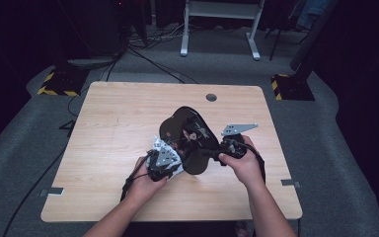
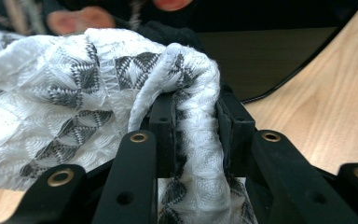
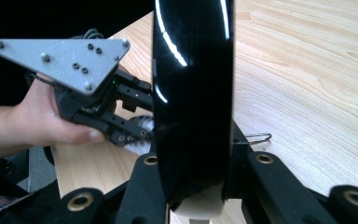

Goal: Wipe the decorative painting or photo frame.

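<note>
My right hand-held gripper [image 3: 193,186] clamps the glossy black plate [image 1: 187,138] on edge, near the counter's [image 1: 113,128] front edge. Left hand-held gripper [image 2: 196,135] pinches patterned cloth [image 2: 74,102] against the plate.

Cloth [image 2: 74,84] in my left hand-held gripper [image 2: 193,126]: white, grey-black triangle weave. Plate [image 3: 193,93]: glossy black. Bench [image 1: 123,113]: pale wood grain.

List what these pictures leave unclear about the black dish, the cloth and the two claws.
- Dish: in the high view its lower edge is hidden behind the hands; the pattern on its face is too small to read.
- Cloth: the left gripper view cuts it off at the left and bottom edges; its full size is unknown.
- Right claw: the dish's rim covers the pads, so the contact is hidden.
- Left claw: cloth drapes over its tips.
</note>
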